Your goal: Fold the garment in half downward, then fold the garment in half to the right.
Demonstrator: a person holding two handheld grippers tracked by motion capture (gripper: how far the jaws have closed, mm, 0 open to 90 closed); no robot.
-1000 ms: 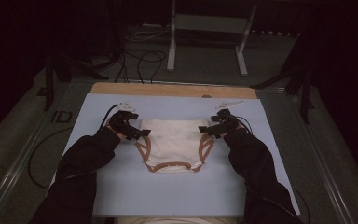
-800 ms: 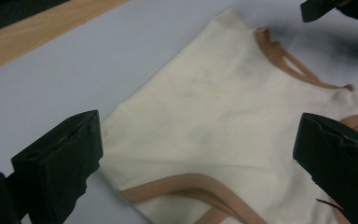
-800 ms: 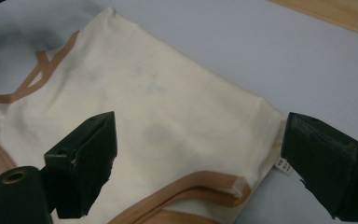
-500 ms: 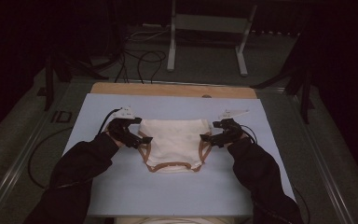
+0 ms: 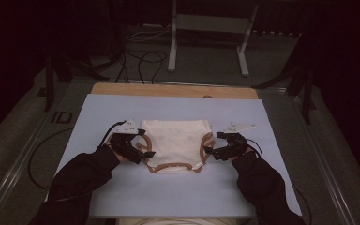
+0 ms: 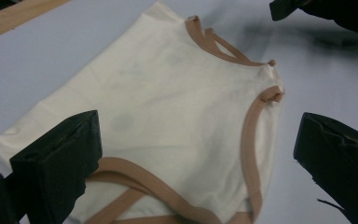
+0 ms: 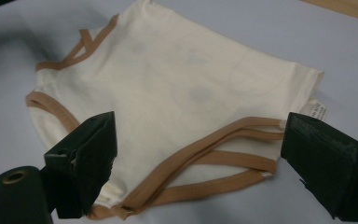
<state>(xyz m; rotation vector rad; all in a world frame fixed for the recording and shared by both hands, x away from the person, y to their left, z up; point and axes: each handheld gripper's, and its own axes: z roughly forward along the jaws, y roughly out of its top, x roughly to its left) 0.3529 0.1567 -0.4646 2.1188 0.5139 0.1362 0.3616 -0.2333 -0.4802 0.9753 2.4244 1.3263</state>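
one cream garment (image 5: 176, 143) with tan trim lies flat at the middle of the tabletop (image 5: 168, 199), bare blue surface open on every side of it; the widest bare stretch is toward the near edge. a wooden strip (image 5: 173, 90) runs along the far edge. there are two grippers. the left gripper (image 5: 138, 149) sits at the garment's left side, its jaws apart, straddling the tan-trimmed left edge in the left gripper view (image 6: 200, 154), clamped on nothing. the right gripper (image 5: 211, 149) sits at the garment's right side, jaws apart too, framing the crossed tan bands (image 7: 200, 163) in the right gripper view. a small white label (image 7: 320, 111) pokes out at one corner of the garment. beyond the tabletop, a metal stand (image 5: 208, 37) and loose cables (image 5: 138, 58) lie on the dark floor, well apart from the work. nothing on the tabletop stands between the grippers but the garment itself.
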